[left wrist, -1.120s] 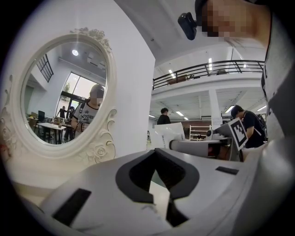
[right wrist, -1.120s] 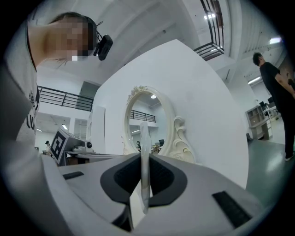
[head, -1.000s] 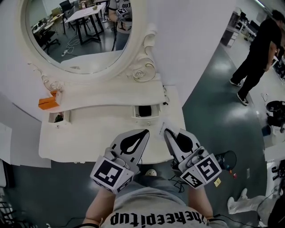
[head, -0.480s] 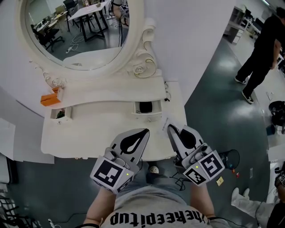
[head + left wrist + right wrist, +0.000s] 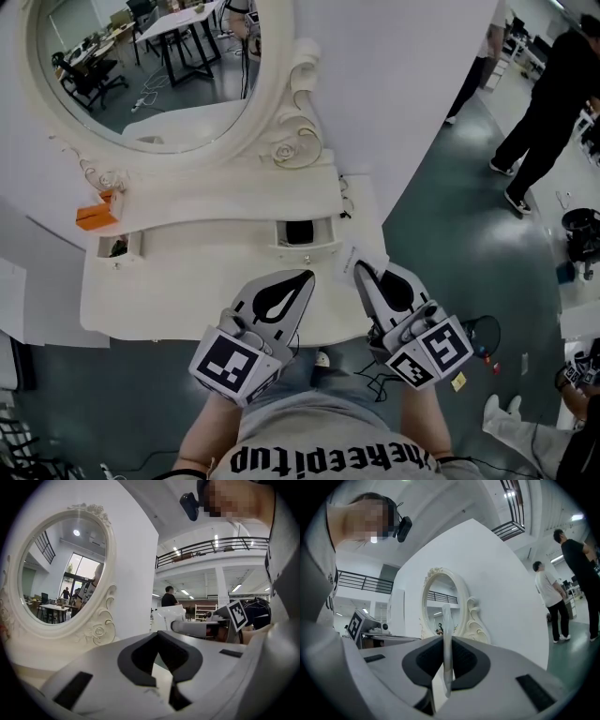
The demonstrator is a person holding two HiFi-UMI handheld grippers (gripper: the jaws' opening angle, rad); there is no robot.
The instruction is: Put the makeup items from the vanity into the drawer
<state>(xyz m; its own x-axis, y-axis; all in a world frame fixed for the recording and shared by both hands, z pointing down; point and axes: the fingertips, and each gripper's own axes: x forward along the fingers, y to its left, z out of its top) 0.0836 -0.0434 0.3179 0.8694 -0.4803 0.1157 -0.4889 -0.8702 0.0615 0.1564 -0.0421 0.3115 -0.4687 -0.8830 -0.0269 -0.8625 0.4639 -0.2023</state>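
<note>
My right gripper is shut on a thin white packet, held edge-on above the vanity top's right front corner. In the right gripper view the packet stands upright between the dark pads of the right gripper. My left gripper hovers beside it over the front edge, jaws shut with nothing between them; the left gripper looks the same in its own view. A small centre drawer stands open with something dark inside. An orange item lies on the shelf at left.
A second small drawer is open at the left. The oval mirror with its carved frame rises behind the shelf. A person in black stands on the floor at the right, with clutter near them.
The right gripper has edged a little toward the vanity with the packet still in it. The left gripper has stayed where it was.
</note>
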